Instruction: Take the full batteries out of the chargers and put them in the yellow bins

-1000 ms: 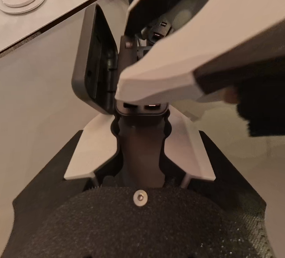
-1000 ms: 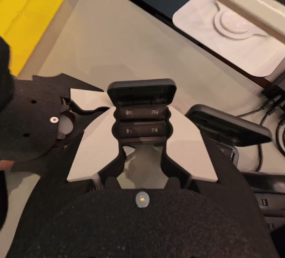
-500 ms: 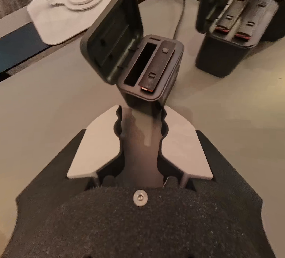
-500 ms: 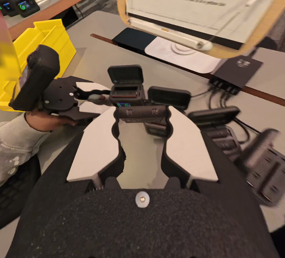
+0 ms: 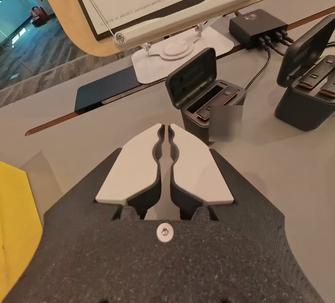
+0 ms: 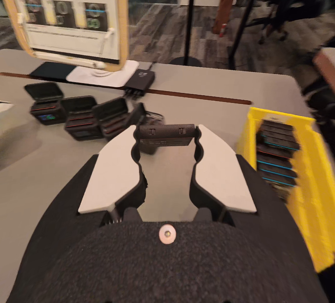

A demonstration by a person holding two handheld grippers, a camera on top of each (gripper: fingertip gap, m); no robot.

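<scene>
1. The right tool (image 6: 166,129) grips a battery (image 6: 165,131) by its ends, above the surface (image 6: 45,158), so it can go into the yellow bin (image 6: 311,194) beside it.
2. The left tool (image 5: 166,127) is nearly closed and empty, near the open charger (image 5: 204,102).

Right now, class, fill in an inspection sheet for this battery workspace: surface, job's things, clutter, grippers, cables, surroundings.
Surface: grey table, bare in front.
Job's things: battery held; open chargers in a row; nearest charger has one empty slot; yellow bin holds stacked batteries.
Clutter: instruction board on white stand.
Grippers: left hand-held gripper shut, empty; right hand-held gripper clamps the battery.
Cables: from black power hub to chargers.
Surroundings: carpet, table legs.
</scene>
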